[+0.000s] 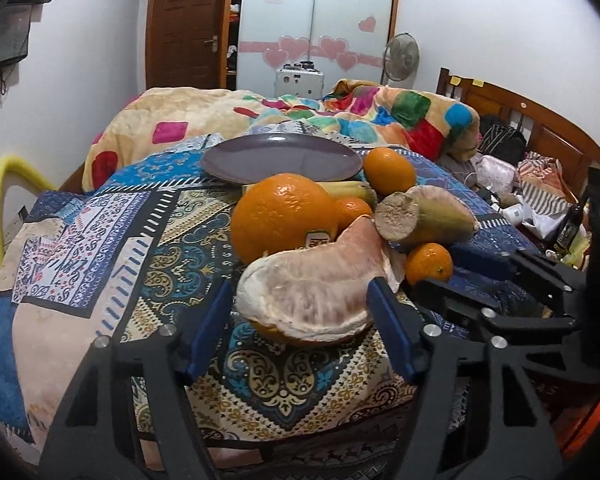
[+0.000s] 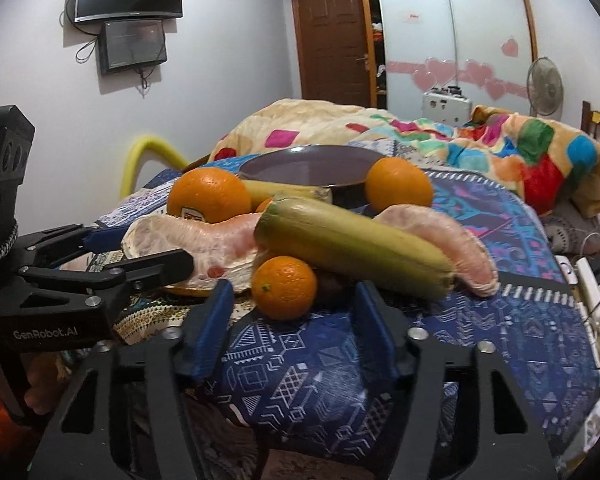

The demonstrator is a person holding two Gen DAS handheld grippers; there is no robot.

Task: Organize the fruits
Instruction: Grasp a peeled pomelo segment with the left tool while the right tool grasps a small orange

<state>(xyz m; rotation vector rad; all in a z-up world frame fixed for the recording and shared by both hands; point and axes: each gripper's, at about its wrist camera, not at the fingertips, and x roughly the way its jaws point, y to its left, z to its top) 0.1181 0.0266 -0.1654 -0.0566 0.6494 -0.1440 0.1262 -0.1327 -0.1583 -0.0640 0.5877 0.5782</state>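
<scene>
The fruits lie in one heap just in front of the plate (image 1: 280,160), which holds no fruit, so I judge the sorting is not begun. The left gripper (image 1: 300,320) is wide open, its blue fingers (image 1: 392,332) on both sides of the pomelo piece (image 1: 312,296) but not pressing it; probably a grasp is prepared. The right gripper (image 2: 292,316) is open too and holds nothing, with the small mandarin (image 2: 284,286) near its tips. The banana (image 2: 352,246) rests across the heap and covers part of a second pomelo piece (image 2: 452,240). Something dark under the banana I cannot identify.

Oranges (image 1: 284,218), banana (image 2: 352,246), pomelo segments (image 1: 312,294) heaped near plate (image 1: 280,158).
</scene>
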